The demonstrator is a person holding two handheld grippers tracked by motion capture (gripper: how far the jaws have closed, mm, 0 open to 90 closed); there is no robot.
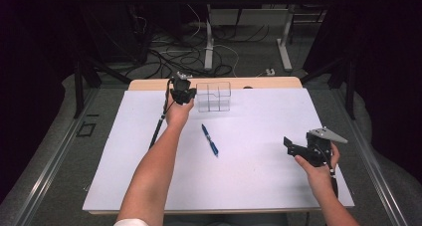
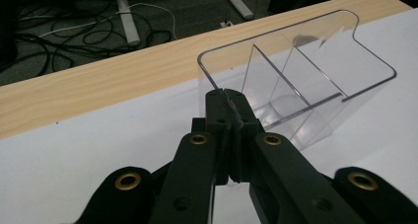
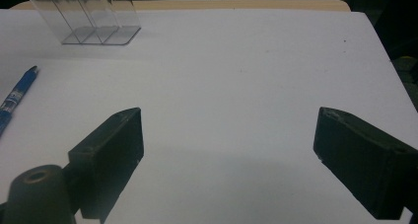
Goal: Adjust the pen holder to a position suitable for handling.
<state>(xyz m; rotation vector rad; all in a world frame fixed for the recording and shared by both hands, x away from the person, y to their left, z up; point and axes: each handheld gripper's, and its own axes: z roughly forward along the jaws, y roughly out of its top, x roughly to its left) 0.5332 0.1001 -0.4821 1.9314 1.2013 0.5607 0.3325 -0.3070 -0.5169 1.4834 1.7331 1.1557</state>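
Left gripper: jaws clenched on the near wall of the clear plastic divided organiser box, pinching its rim, likely to steady it.
Organiser box: upright at the far edge of the white table sheet, compartments empty, ready to receive.
Blue ballpoint pen: lying loose mid-sheet, apart from the box.
Right gripper: jaws spread wide, holding nothing, hovering near the right side, probably free for the pen.

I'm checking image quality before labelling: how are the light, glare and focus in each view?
High view: the white table is evenly lit, the surroundings are dark, and the clear organizer is faint. Left gripper view: the organizer's rim is crisp, while the shut left tongs are slightly soft. Right gripper view: dim, with the open right tongs blurry.
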